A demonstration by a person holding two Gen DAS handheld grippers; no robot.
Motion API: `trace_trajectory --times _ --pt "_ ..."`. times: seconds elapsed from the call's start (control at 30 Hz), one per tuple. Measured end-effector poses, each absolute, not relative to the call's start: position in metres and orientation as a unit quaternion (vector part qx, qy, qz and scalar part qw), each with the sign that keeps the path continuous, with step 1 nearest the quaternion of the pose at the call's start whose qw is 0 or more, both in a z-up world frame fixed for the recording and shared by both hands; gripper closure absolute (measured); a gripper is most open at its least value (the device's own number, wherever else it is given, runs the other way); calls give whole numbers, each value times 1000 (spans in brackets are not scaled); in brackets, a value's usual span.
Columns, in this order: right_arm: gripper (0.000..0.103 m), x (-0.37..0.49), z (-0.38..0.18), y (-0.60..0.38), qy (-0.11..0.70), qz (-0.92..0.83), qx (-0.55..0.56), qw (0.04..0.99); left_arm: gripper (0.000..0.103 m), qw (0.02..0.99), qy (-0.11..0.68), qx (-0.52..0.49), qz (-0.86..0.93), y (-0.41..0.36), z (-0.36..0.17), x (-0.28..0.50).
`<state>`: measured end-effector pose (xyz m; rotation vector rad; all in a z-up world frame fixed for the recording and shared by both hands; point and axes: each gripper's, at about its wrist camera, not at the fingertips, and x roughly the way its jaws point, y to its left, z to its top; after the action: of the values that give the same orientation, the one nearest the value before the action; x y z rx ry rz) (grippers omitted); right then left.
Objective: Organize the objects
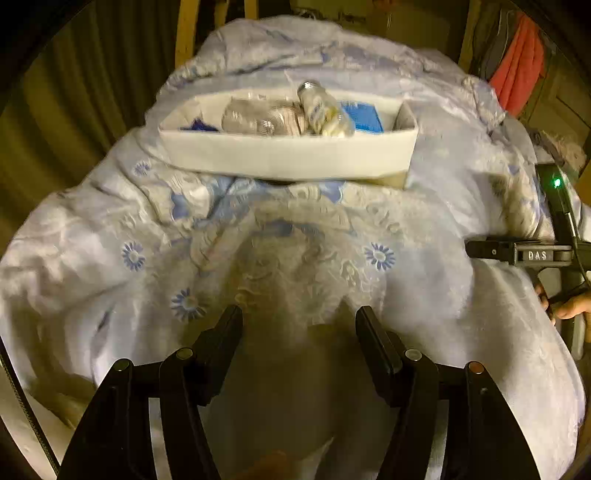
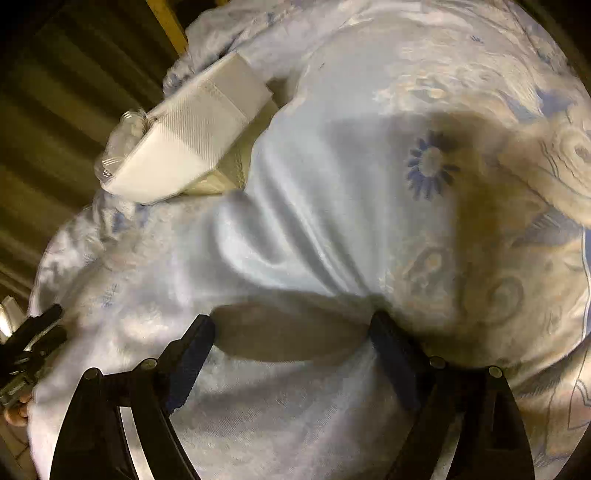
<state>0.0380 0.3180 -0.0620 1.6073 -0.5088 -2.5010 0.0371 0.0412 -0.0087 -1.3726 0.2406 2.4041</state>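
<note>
A white box (image 1: 288,155) sits on a rumpled pale-blue quilt (image 1: 110,266) printed with blue daisies. In the left wrist view its long side faces the camera and its top is open. Inside lie clear plastic bottles (image 1: 255,118), one of them a small bottle with a silver cap (image 1: 321,107) that leans up above the rim, and something flat and blue (image 1: 364,116) to the right of them. A divider near the right end walls off a narrow compartment (image 1: 406,116); what it holds cannot be made out. In the right wrist view the box (image 2: 195,136) shows at the upper left, tilted, with clear plastic (image 2: 118,144) poking past its far edge.

The quilt covers nearly all of both views in folds and humps. Behind it are wooden posts (image 1: 186,33) and a red cloth (image 1: 521,62) hanging at the upper right. Nothing lies between either gripper and the box but bare quilt.

The left gripper (image 1: 297,317) points down at the quilt, well short of the box, its jaws partly apart with only fabric showing between them. The right gripper (image 2: 291,325) has its jaws spread wide, also with nothing between them; the view is blurred, and its tips seem to be close over the fabric or touching it. Each gripper shows at the edge of the other's view, with fingers (image 1: 569,308) of the person's hand on the handle.
</note>
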Motion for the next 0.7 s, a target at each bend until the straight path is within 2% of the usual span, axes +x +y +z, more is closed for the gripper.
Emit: trace_trajectory --times 0.03,0.07,0.13,0.27,0.57,0.7 --pt "3 36 -59 306 -134 -828 540 60 41 181 85 -488 850 42 -9 37" --pt "0 34 -58 294 -100 -828 550 54 41 181 84 -489 849 41 -8 37" --pt "0 31 -60 265 -7 -823 568 16 41 181 82 -486 851 41 -6 38" --pt "0 31 -57 236 80 -824 560 -23 41 182 79 -488 850 42 -6 37" --pt "4 42 -25 257 24 -837 546 -21 41 188 66 -489 849 41 -5 35" --pt "0 34 -37 264 15 -832 555 -10 41 187 69 -490 849 42 -6 36"
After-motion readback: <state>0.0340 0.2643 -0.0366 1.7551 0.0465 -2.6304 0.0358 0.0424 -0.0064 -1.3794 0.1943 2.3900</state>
